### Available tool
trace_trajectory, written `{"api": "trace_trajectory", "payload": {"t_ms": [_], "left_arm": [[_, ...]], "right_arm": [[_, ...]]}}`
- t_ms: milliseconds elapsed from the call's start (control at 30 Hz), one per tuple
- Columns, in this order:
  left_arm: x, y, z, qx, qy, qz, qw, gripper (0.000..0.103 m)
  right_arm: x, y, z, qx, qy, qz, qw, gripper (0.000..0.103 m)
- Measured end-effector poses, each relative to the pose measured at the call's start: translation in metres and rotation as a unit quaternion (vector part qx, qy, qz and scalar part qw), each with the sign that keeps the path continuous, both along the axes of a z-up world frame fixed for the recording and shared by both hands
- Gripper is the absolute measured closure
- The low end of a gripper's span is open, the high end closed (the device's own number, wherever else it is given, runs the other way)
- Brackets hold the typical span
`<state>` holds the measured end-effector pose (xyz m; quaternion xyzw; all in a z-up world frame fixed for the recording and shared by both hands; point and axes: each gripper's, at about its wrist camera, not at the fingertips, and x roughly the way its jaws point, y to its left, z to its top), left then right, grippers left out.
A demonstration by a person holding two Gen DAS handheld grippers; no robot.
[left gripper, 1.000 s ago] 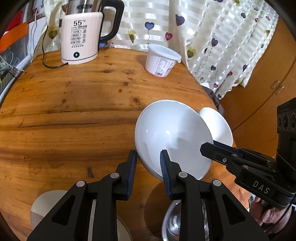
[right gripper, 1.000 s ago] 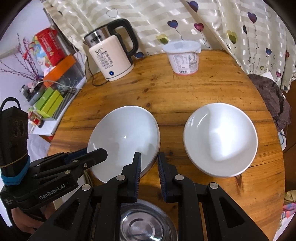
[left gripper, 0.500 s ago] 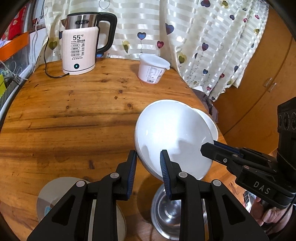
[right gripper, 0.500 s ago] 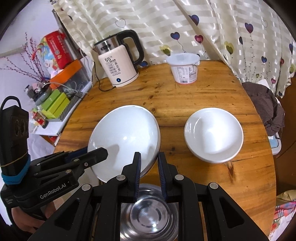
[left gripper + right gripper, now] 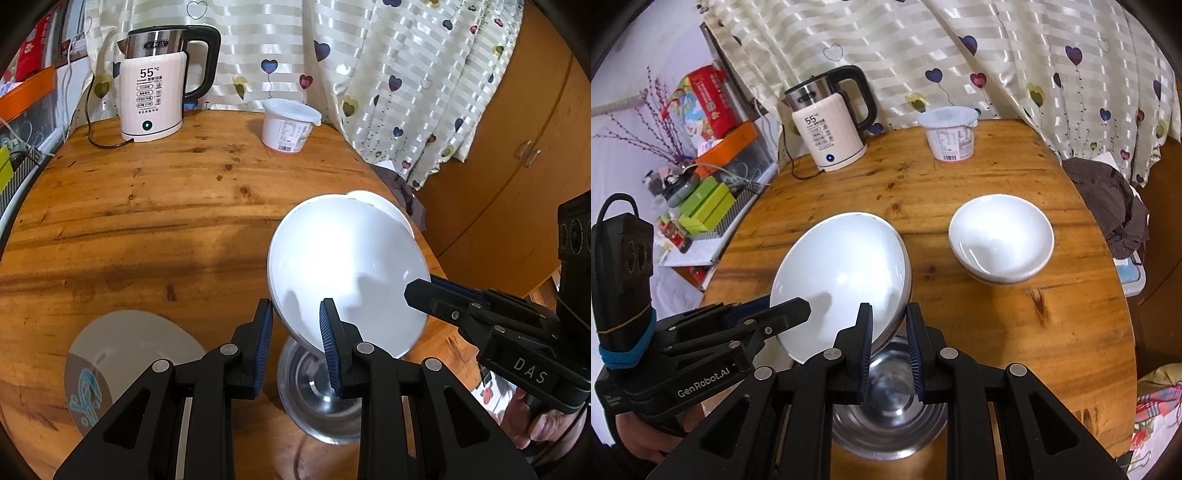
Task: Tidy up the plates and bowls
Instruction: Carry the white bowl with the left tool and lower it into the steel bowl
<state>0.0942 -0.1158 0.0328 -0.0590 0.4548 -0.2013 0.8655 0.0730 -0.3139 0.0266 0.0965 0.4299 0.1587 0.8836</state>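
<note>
A large white bowl [image 5: 343, 266] hangs tilted above the round wooden table [image 5: 147, 221], held from both sides. My left gripper [image 5: 295, 332] is shut on its near-left rim. My right gripper [image 5: 890, 332] is shut on the opposite rim of the large white bowl [image 5: 842, 273]. Each gripper shows in the other's view: the right gripper [image 5: 436, 295] and the left gripper [image 5: 786, 310]. Directly beneath sits a steel bowl [image 5: 886, 417], partly hidden by the fingers. A stack of smaller white bowls [image 5: 1001, 236] rests on the table to the right.
A grey plate with a blue pattern [image 5: 122, 362] lies at the near left. At the back stand an electric kettle [image 5: 155, 92] with its cord and a white tub [image 5: 290, 125]. A dark cloth [image 5: 1115, 206] lies off the table's right edge. A person's hands hold both grippers.
Both grippers have risen and drawn back together with the large white bowl. The steel bowl and the grey plate beneath have come further into view.
</note>
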Motion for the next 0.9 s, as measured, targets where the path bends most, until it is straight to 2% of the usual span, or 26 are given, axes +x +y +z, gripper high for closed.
{"api": "trace_trajectory", "payload": {"t_ms": [400, 900], "left_arm": [[-0.022, -0.007, -0.012, 0.005, 0.015, -0.016, 0.9997, 0.076], [-0.025, -0.016, -0.039, 0.014, 0.054, -0.029, 0.998, 0.076]], "right_arm": [[-0.026, -0.007, -0.018, 0.002, 0.022, -0.01, 1.0, 0.085], [-0.035, -0.011, -0.04, -0.003, 0.052, -0.017, 0.999, 0.085]]}}
